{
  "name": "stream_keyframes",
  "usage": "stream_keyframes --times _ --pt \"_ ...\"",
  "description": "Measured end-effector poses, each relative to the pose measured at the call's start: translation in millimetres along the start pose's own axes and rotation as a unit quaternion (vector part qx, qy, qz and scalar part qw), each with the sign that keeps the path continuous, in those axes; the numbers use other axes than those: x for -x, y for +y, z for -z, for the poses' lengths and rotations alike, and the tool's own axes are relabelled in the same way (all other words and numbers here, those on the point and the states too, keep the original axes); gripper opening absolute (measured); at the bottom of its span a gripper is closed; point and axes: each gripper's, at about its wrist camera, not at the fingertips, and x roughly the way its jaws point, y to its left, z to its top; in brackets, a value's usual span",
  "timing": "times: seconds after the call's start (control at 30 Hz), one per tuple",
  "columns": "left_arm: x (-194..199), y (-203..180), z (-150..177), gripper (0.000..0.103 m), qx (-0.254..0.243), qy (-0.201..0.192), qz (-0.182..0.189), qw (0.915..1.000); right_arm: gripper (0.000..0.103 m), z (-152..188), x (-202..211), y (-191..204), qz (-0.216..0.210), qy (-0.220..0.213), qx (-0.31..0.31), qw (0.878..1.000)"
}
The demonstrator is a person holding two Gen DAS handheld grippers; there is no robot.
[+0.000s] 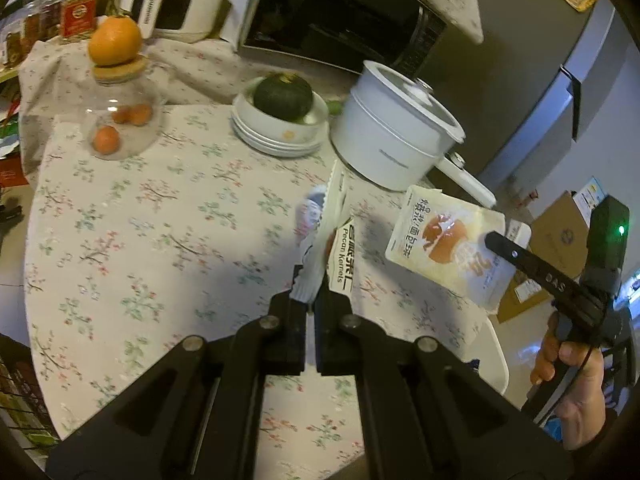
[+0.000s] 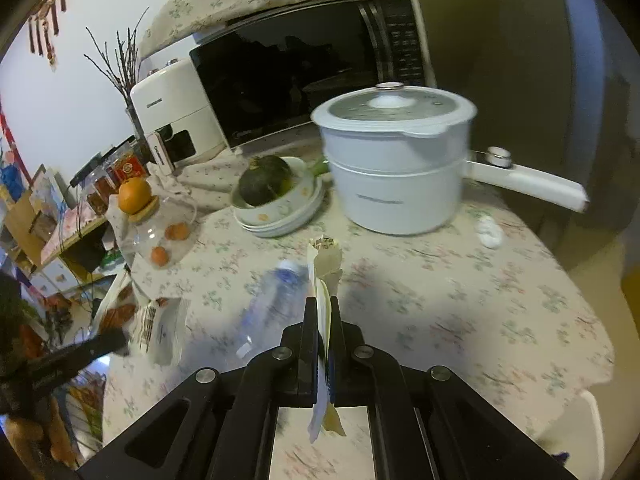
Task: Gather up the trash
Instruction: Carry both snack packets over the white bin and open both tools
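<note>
My left gripper (image 1: pixel 311 300) is shut on a white pecan-kernels snack wrapper (image 1: pixel 338 248) and holds it above the floral tablecloth (image 1: pixel 140 240). My right gripper (image 2: pixel 323 308) is shut on a cream bread-snack pouch (image 2: pixel 325 276), seen edge-on there; in the left wrist view the pouch (image 1: pixel 444 244) hangs above the table's right edge with the right gripper (image 1: pixel 496 244) clamped on it. A clear plastic bottle (image 2: pixel 272 304) lies on the table left of the right gripper. A crumpled white tissue (image 2: pixel 490 232) lies near the pot handle. The left gripper and its wrapper (image 2: pixel 160 328) show at lower left.
A white electric pot (image 2: pixel 396 176) with a long handle stands at the back. Stacked white bowls (image 2: pixel 280 208) hold a dark green squash (image 2: pixel 266 182). A glass jar (image 1: pixel 120 120) carries an orange (image 1: pixel 115 40) on its lid. A microwave (image 2: pixel 304 64) and a white appliance (image 2: pixel 172 116) stand behind.
</note>
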Motion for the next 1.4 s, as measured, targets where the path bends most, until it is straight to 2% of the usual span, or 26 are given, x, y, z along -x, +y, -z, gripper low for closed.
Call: stream_keyframes --times 0.27,0.4,0.6,0.93,1.4 --pt "-16.4 -38.5 20.1 0.003 -0.038 0.027 0.013 0.9988 0.004 30.8 31.2 -43.8 0.022 0.009 -0.019 1.0" --pt "-25.6 -56.3 30.7 0.003 -0.056 0.041 0.014 0.9975 0.004 43.0 36.3 -67.0 0.031 0.033 -0.044 0.998" --pt "-40.6 -82.5 45.3 0.003 -0.085 0.066 0.023 0.9939 0.004 58.1 45.6 -85.7 0.032 0.062 -0.048 0.996" --pt "-65.9 -136.3 75.1 0.003 -0.14 0.107 0.043 0.9834 0.004 86.9 81.1 -132.4 0.074 0.07 -0.049 0.994" --pt "-91.5 -219.1 116.2 0.003 -0.219 0.135 0.079 0.9632 0.004 136.1 113.0 -206.0 0.124 0.097 -0.083 0.984"
